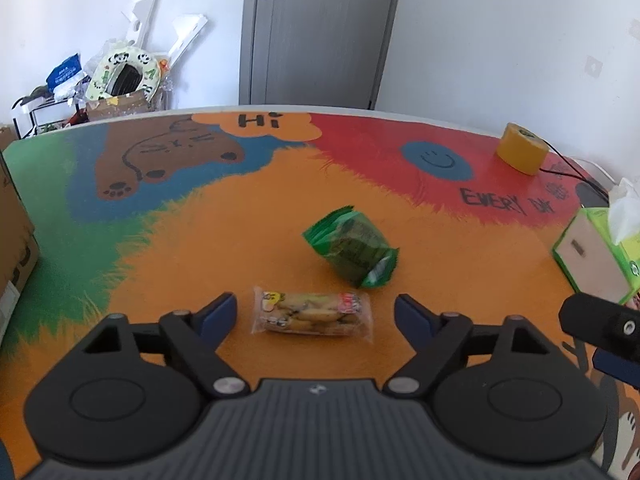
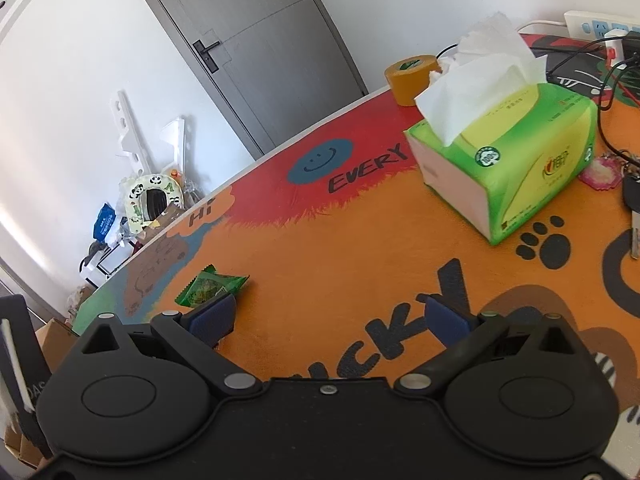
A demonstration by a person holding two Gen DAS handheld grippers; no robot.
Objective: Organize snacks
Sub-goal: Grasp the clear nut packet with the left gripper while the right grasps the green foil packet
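Observation:
A clear packet of biscuits lies flat on the orange part of the colourful table mat. My left gripper is open, its blue-padded fingers on either side of the packet, not touching it. A green snack packet lies just beyond the biscuits; it also shows in the right wrist view, behind my left fingertip. My right gripper is open and empty above the mat; part of it shows at the right edge of the left wrist view.
A green tissue box stands right of centre. A yellow tape roll sits at the far right edge. Keys and a pink charm, cables and a power strip lie at the right. A cardboard box stands at the left.

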